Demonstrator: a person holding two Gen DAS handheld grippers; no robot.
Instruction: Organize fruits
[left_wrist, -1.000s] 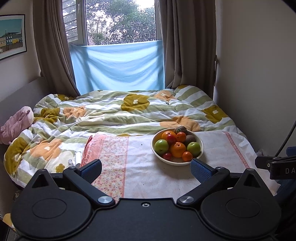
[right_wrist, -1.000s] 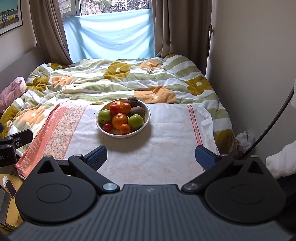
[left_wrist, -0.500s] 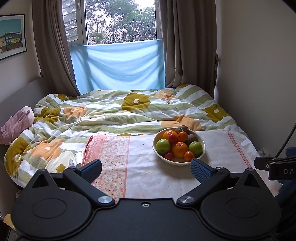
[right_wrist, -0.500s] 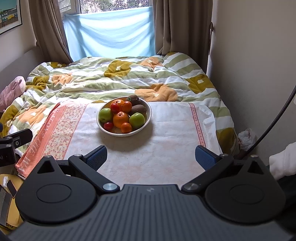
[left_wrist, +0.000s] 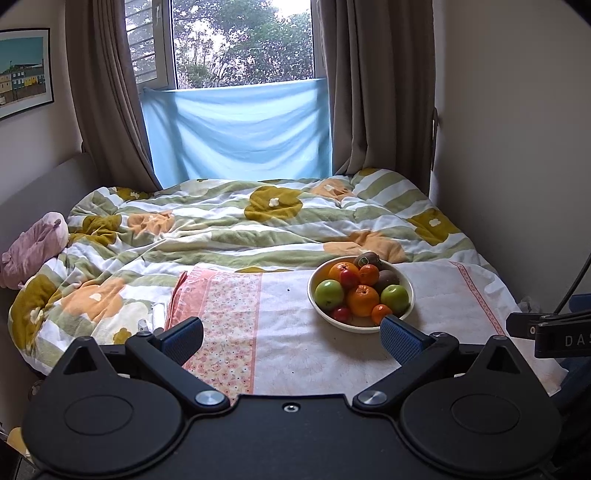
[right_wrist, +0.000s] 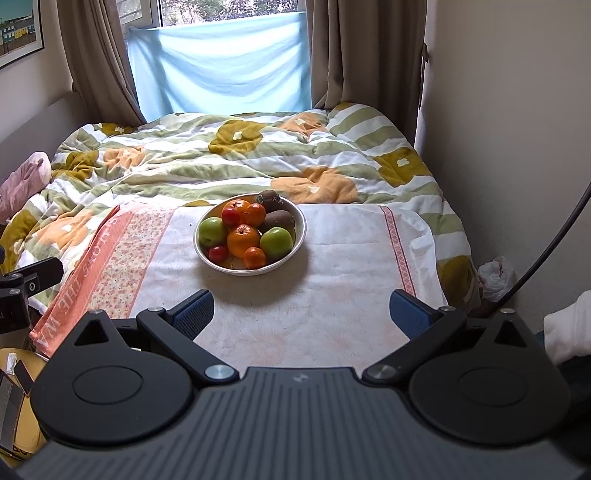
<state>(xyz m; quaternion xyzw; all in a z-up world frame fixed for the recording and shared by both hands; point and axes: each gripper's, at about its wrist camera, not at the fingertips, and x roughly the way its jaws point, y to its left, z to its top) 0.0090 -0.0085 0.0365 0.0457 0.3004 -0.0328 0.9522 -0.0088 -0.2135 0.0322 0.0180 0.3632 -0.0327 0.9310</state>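
A white bowl (left_wrist: 409, 291) (right_wrist: 300, 230) stands on a white and pink cloth (left_wrist: 280, 347) (right_wrist: 332, 295) spread on the bed. It holds green apples (right_wrist: 276, 241), oranges (right_wrist: 243, 240), small red fruits (right_wrist: 231, 216) and brown kiwis (right_wrist: 279, 220). My left gripper (left_wrist: 291, 338) is open and empty, short of the bowl, which lies ahead to its right. My right gripper (right_wrist: 301, 312) is open and empty, short of the bowl, which lies ahead to its left.
A floral striped quilt (left_wrist: 229, 229) covers the bed behind the cloth. A pink plush toy (left_wrist: 33, 251) lies at the left edge. A wall (right_wrist: 517, 129) runs close along the right. A white bag (right_wrist: 495, 273) sits on the floor at the right.
Both grippers have moved slightly forward toward the bowl, and the right view has tilted down a little. Both stay open and empty.
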